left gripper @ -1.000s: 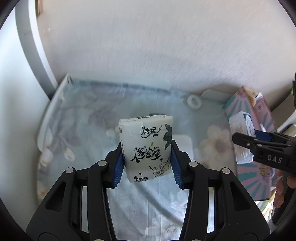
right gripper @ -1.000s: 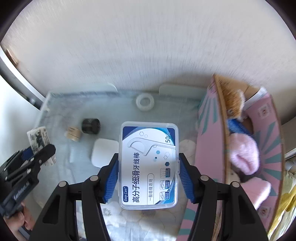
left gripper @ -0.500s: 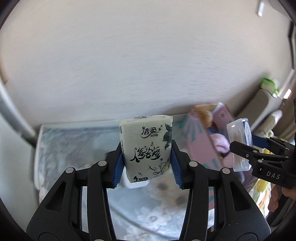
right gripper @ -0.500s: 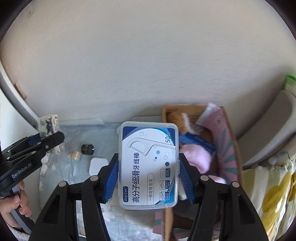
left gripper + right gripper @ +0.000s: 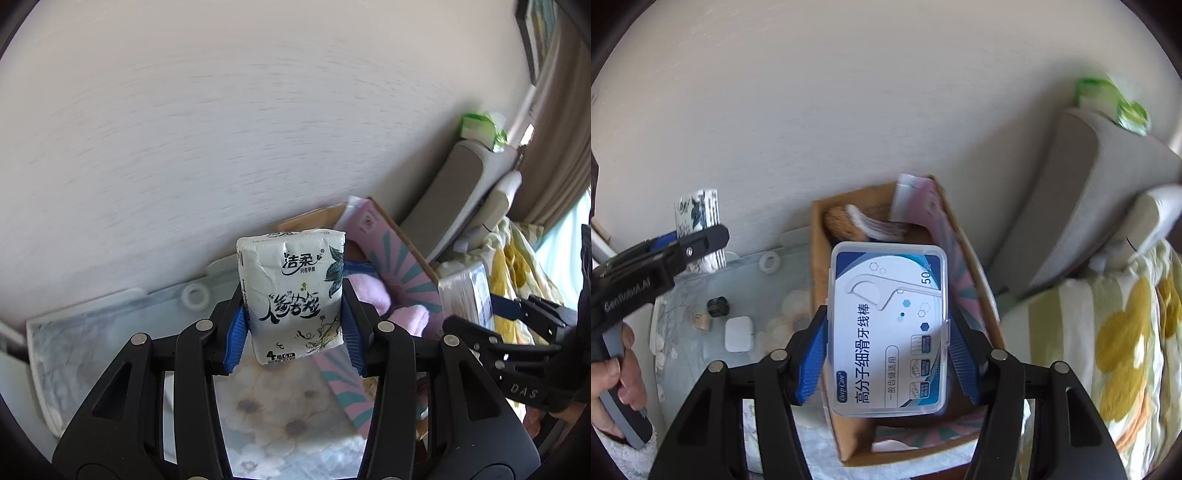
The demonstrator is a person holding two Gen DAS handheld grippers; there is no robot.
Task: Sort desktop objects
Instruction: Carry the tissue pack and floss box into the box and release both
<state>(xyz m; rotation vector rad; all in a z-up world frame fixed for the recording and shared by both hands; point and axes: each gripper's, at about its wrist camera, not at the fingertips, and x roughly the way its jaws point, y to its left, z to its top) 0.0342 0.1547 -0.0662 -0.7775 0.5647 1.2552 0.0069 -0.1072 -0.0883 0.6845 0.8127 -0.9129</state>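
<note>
My left gripper (image 5: 293, 325) is shut on a white tissue pack (image 5: 291, 295) with black writing, held in the air above the floral desk mat (image 5: 280, 402), left of the pink cardboard box (image 5: 402, 258). My right gripper (image 5: 888, 350) is shut on a clear floss pick box (image 5: 888, 328) with a blue and white label, held above the open cardboard box (image 5: 822, 266). The left gripper and its tissue pack also show at the left of the right wrist view (image 5: 698, 218).
On the mat lie a white square case (image 5: 738, 334), a black cap (image 5: 718, 306), a small cork-like roll (image 5: 701, 321) and a white tape ring (image 5: 769, 262). The box holds pink fabric (image 5: 369, 291) and a brush (image 5: 871, 225). A grey cushion (image 5: 1082, 199) and floral bedding (image 5: 1115, 339) lie right.
Both grippers have risen and swung right with their loads. The right gripper now hangs over the open box; the left one is nearer the box's left side.
</note>
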